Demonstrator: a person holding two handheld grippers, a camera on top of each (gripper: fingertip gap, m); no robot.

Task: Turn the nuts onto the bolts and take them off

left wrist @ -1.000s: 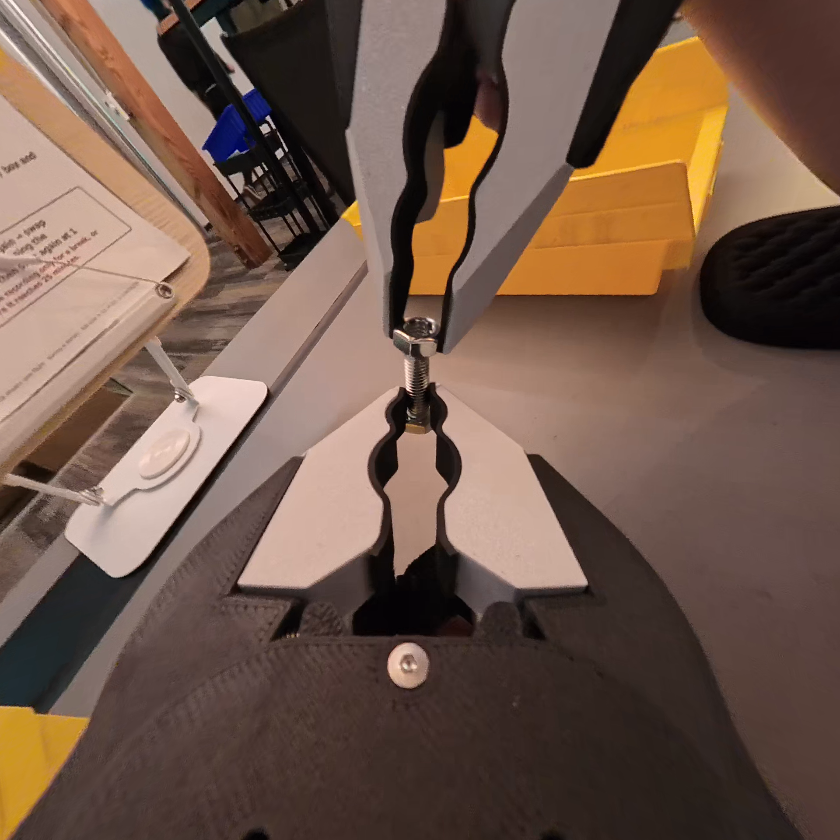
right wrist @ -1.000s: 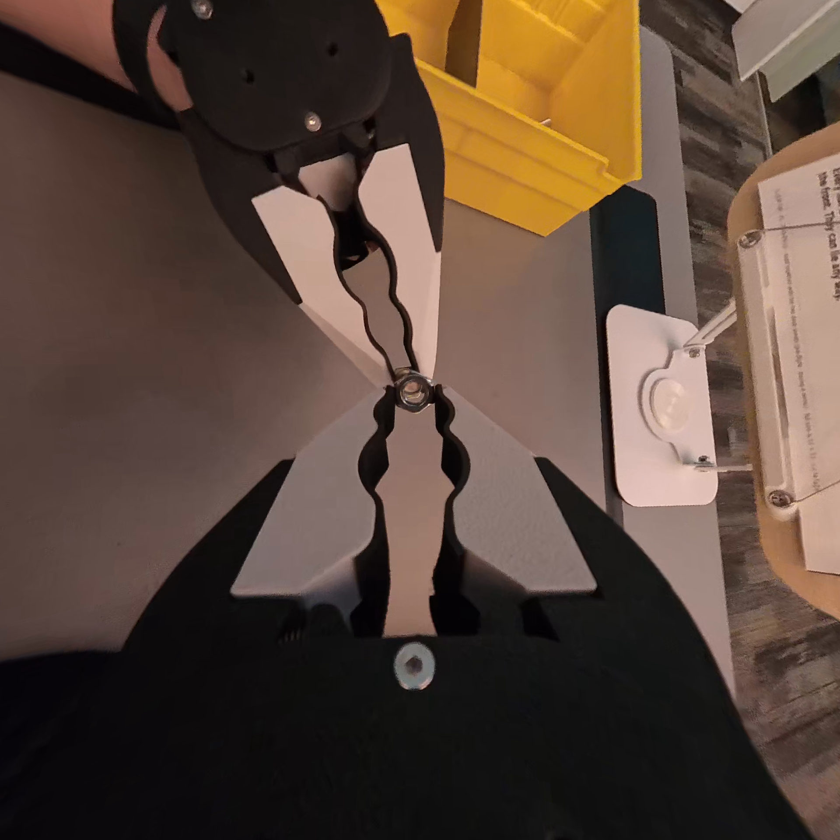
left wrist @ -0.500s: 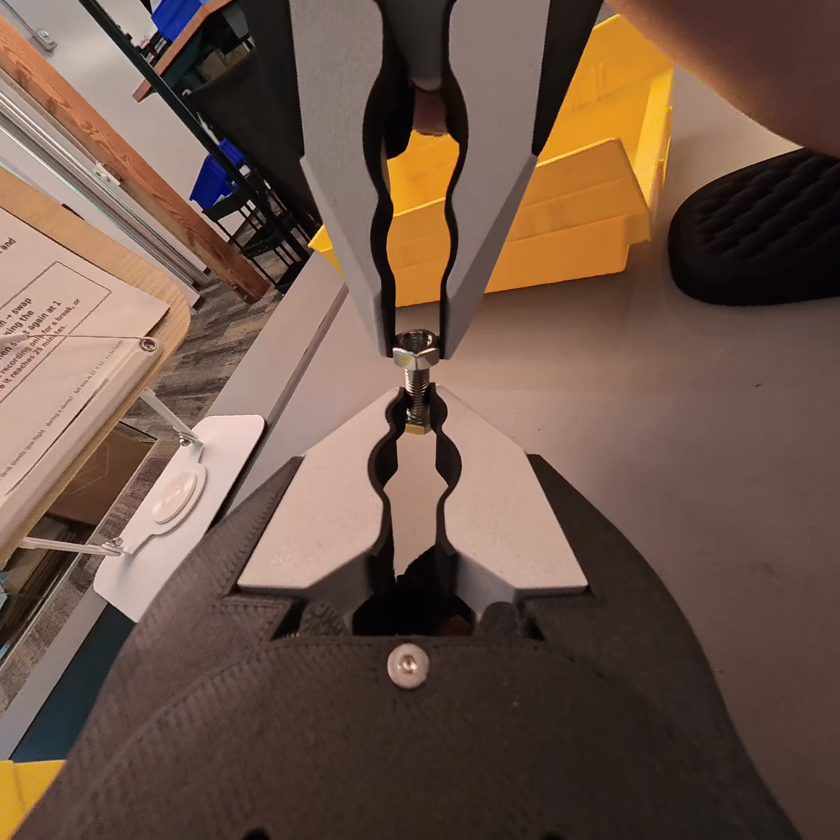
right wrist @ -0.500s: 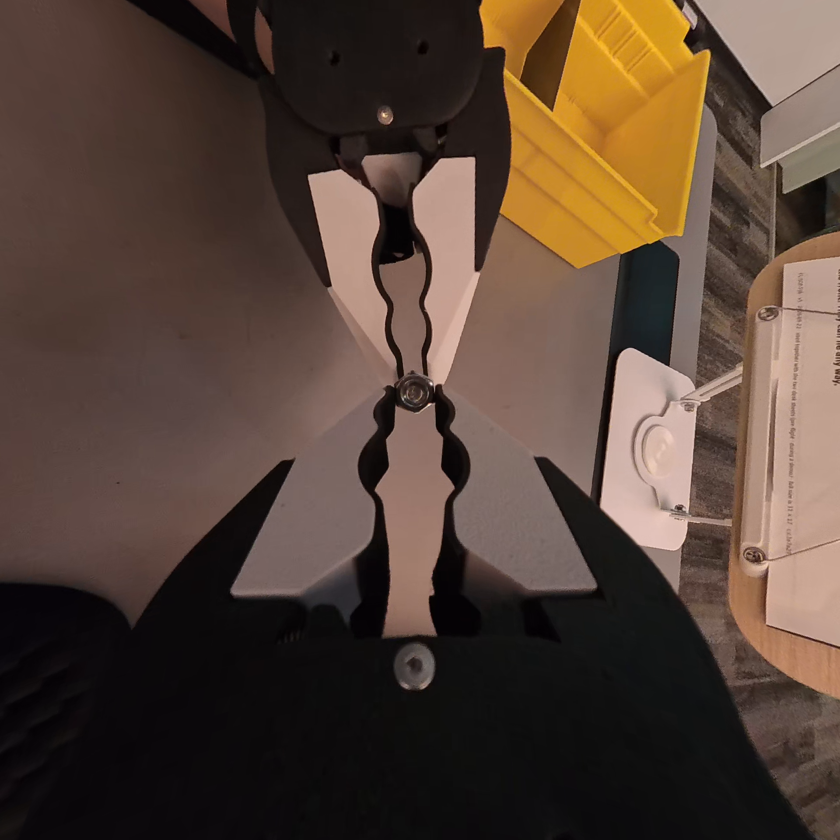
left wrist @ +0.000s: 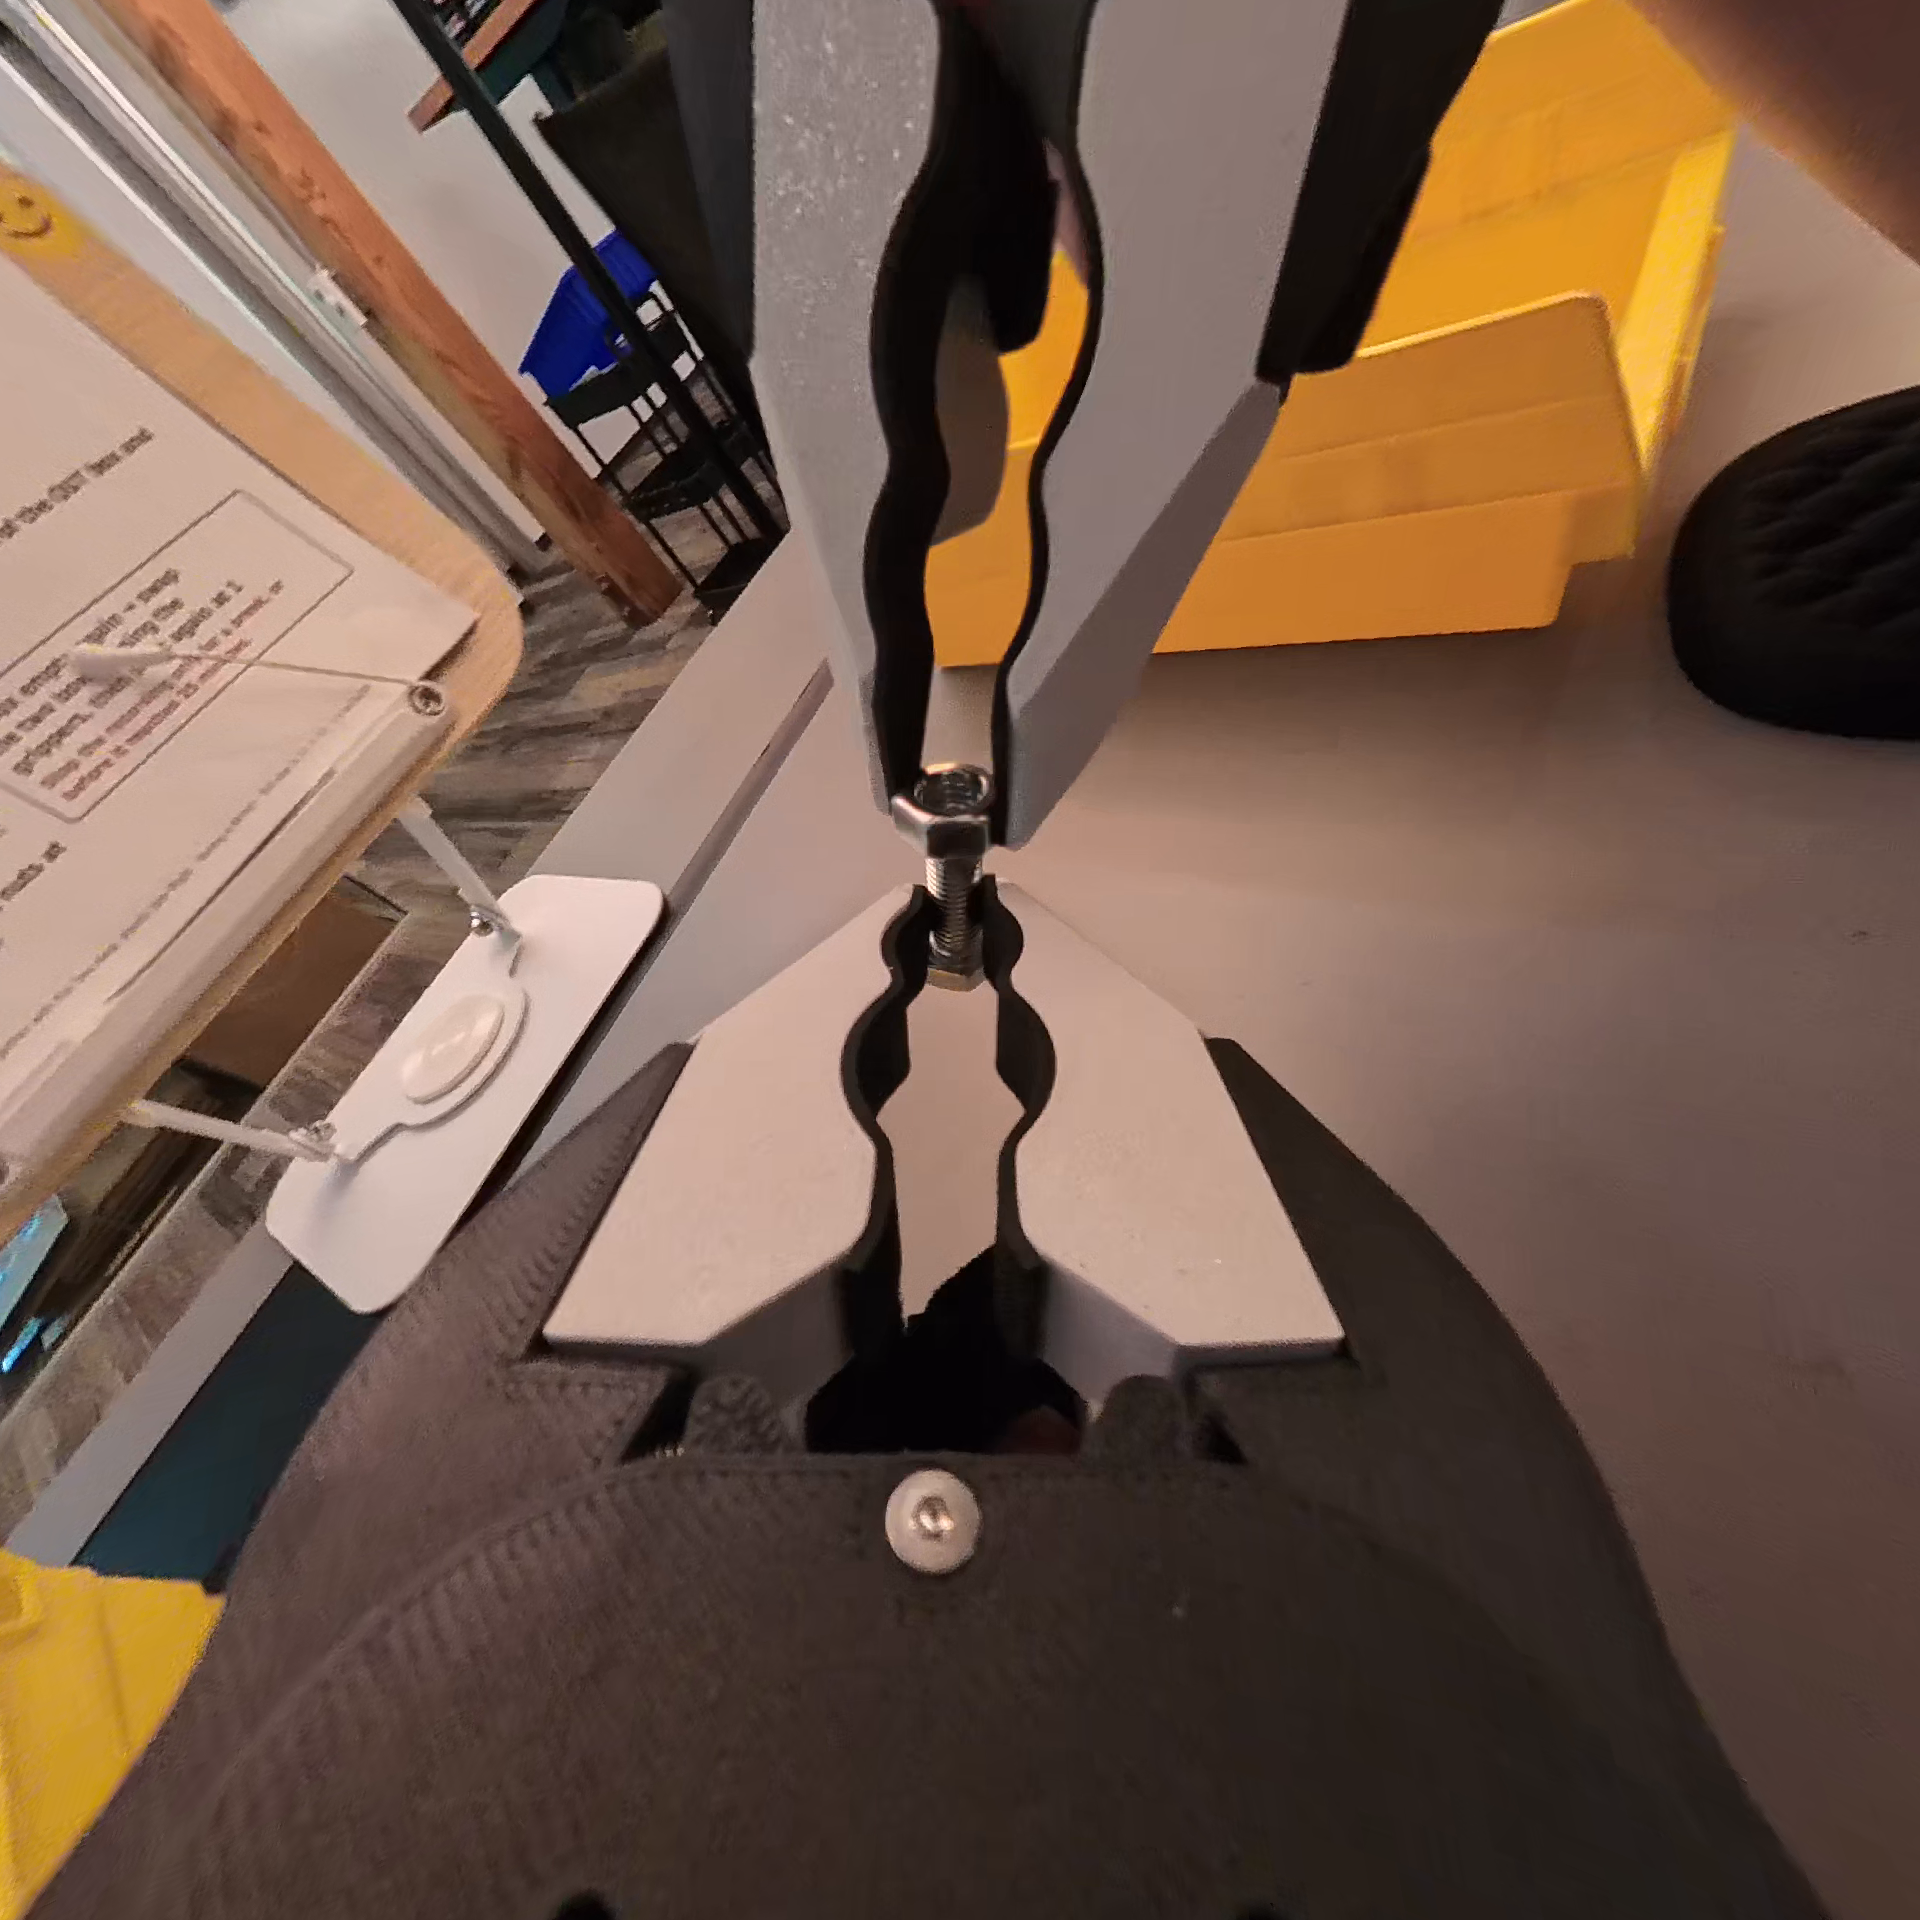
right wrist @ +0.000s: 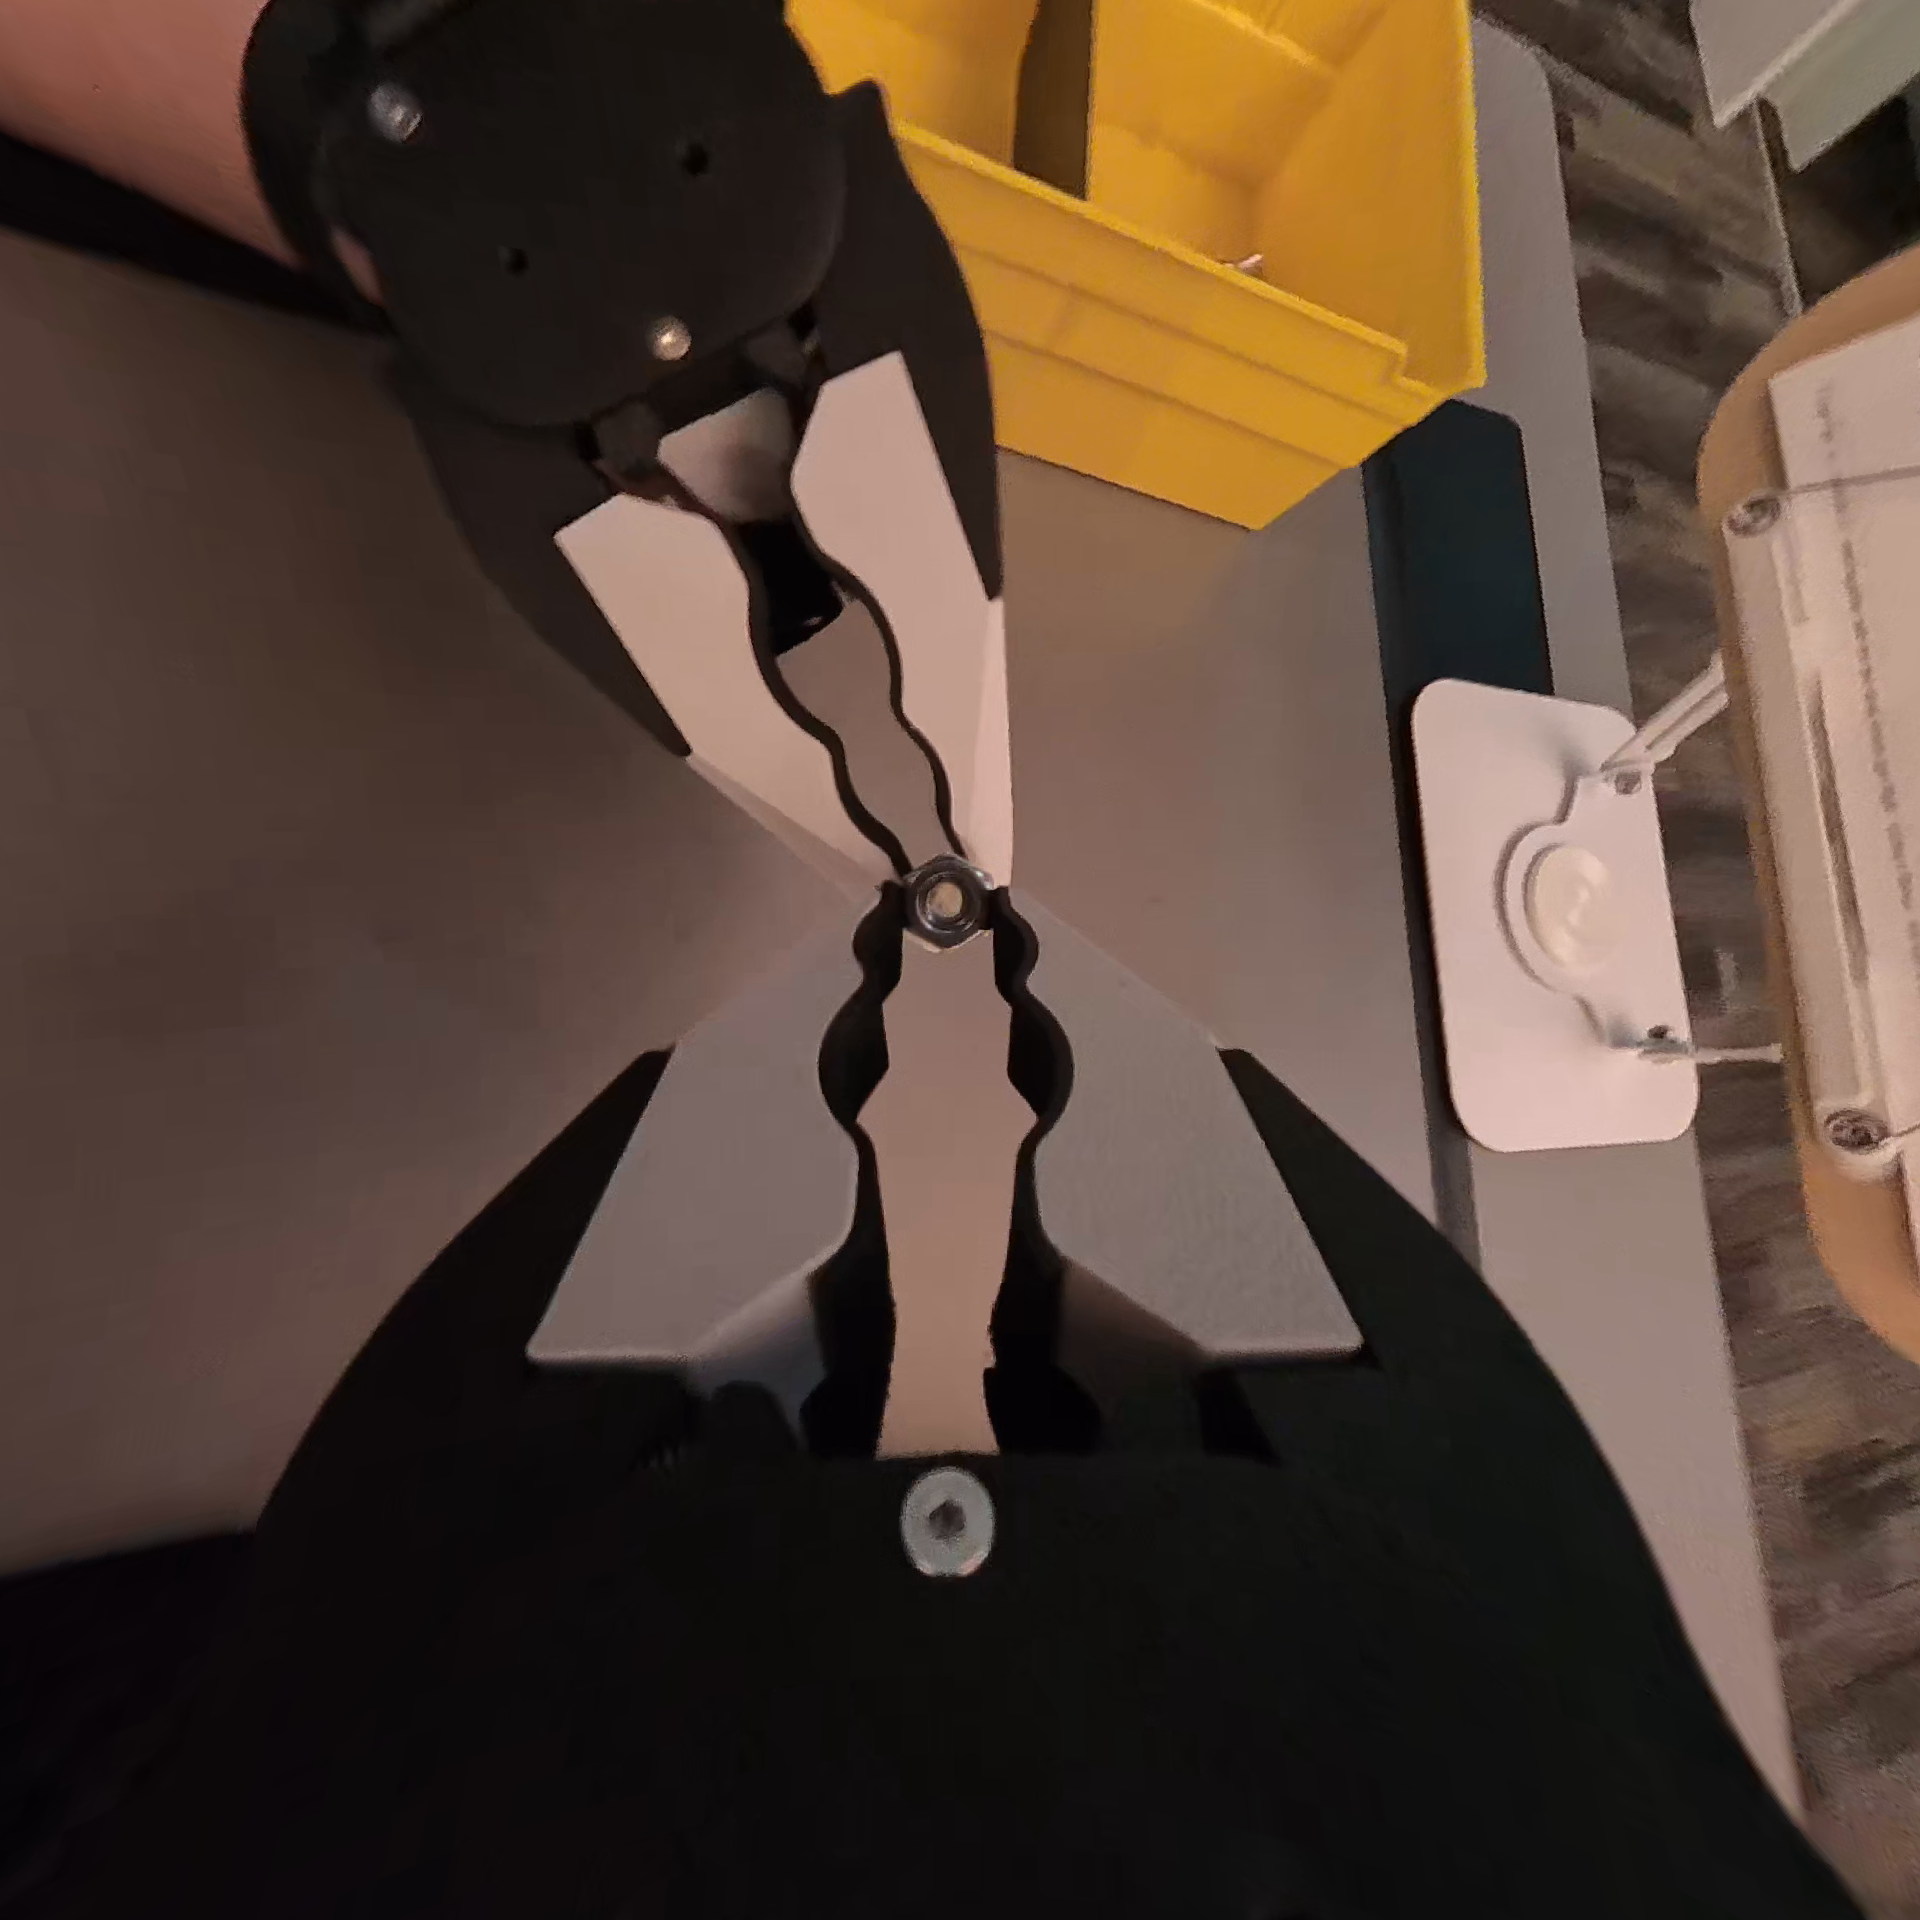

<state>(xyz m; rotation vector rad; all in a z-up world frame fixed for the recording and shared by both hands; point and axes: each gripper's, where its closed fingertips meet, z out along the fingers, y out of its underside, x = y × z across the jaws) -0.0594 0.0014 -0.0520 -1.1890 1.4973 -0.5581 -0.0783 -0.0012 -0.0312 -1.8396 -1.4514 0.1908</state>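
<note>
A small steel bolt (left wrist: 948,896) stands upright over the grey table (left wrist: 1455,1039). My left gripper (left wrist: 951,930) is shut on the bolt's lower end near its head. My right gripper (left wrist: 948,821) comes down from above and is shut on a hex nut (left wrist: 943,816) at the bolt's top. In the right wrist view I look straight down on the nut (right wrist: 940,911), with the bolt's end showing in its hole. There my right gripper (right wrist: 940,925) is closed around the nut. The left gripper (right wrist: 935,875) reaches in from the upper left, tilted.
A yellow bin (left wrist: 1403,499) stands behind the grippers; it also shows in the right wrist view (right wrist: 1195,260). A black padded cushion (left wrist: 1818,582) lies at the right. A white stand base (left wrist: 457,1091) and a wooden board with a paper sheet (left wrist: 156,727) sit past the table's left edge. Only a small space, under 4 cm, lies between the two pairs of fingers.
The right gripper has twisted about the bolt's axis one way and back again, still shut on the nut. The left gripper keeps its hold on the bolt.
</note>
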